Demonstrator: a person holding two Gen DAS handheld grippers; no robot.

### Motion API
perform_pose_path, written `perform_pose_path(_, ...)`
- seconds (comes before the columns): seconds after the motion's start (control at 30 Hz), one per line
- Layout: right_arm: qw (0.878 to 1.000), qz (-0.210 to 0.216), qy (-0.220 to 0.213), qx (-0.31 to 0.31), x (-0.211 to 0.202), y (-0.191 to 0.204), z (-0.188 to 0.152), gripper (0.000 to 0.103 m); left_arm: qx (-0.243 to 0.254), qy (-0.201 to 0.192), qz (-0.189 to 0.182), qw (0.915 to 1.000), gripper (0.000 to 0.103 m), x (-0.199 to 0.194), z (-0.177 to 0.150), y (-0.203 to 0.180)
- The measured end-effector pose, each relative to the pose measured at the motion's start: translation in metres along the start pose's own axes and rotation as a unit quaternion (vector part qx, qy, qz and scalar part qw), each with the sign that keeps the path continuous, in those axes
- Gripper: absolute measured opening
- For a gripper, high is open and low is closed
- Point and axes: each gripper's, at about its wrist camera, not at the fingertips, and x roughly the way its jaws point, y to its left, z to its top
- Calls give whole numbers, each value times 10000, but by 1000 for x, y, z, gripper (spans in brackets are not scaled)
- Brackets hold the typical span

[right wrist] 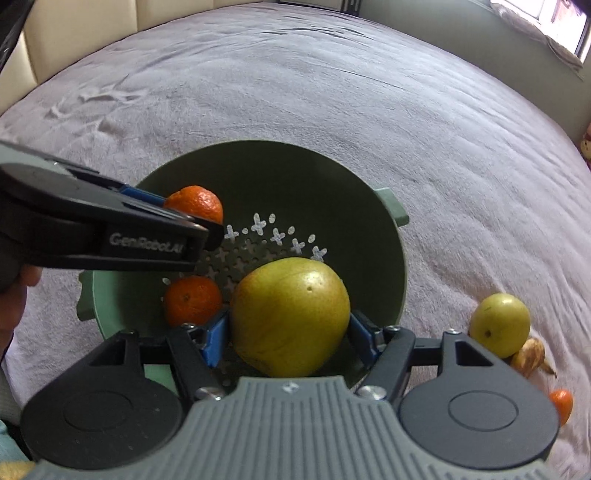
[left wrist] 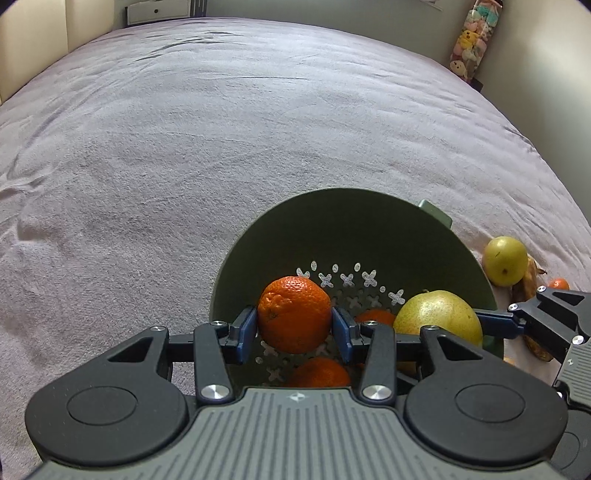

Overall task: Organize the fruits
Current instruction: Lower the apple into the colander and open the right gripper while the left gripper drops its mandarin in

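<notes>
A green colander [left wrist: 325,218] [right wrist: 258,166] sits on a grey-lilac bedspread. My left gripper [left wrist: 294,334] is shut on an orange mandarin [left wrist: 293,314] [right wrist: 197,203], held over the colander's inside. My right gripper [right wrist: 288,336] is shut on a large yellow-green pear [right wrist: 290,314] [left wrist: 439,314], also held over the colander. Mandarins lie on the colander's bottom [right wrist: 192,299] [left wrist: 319,373]. The left gripper's body shows in the right wrist view at the left.
On the bedspread right of the colander lie a yellow-green apple [right wrist: 500,323] [left wrist: 506,260], a browned banana [right wrist: 530,356] and another mandarin [right wrist: 561,404]. A bag of plush toys [left wrist: 474,37] stands by the far wall. A padded headboard [right wrist: 74,29] is at the back.
</notes>
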Motion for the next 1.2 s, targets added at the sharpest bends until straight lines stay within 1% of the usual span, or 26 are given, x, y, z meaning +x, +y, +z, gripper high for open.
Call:
perform_pose_path(0.17,10000,84,20,17,3,-4,2,65,53,-22,-13,10000,50,4,0,-3)
perform_pose_path(0.33,9999,84,56,-117,3,-2,1,65,322,-18,230,9992,50,9,-2,-11)
perform_pose_path(0.47,9998,79,69,-150,3,-1,0,65,435,-11,316,9986,51,9,-3,-14)
perform_pose_path(0.6,9998,90,109,-132,3,-1,0,64,416,-33,353,9985,56,7,-2,-13)
perform_pose_path(0.63,9997,129,140,-122,2,-1,1,64,383,-29,366,9986,59,6,-1,-13)
perform_pose_path(0.7,9994,272,204,-39,1,-2,3,64,318,-64,402,9987,62,3,1,-11)
perform_pose_path(0.8,9983,497,296,93,0,-3,3,64,243,-98,445,9987,62,-2,3,-10)
perform_pose_path(0.87,9979,542,352,80,3,-2,3,65,174,-87,420,9989,63,-5,4,-9)
perform_pose_path(1.0,9979,509,390,4,9,3,1,64,116,-54,380,9992,63,-6,5,-8)
perform_pose_path(1.13,9988,216,375,-228,15,9,0,65,148,-56,386,9991,63,-9,5,-10)
perform_pose_path(1.2,9988,201,408,-166,17,7,0,64,159,-56,382,9991,63,-10,5,-10)
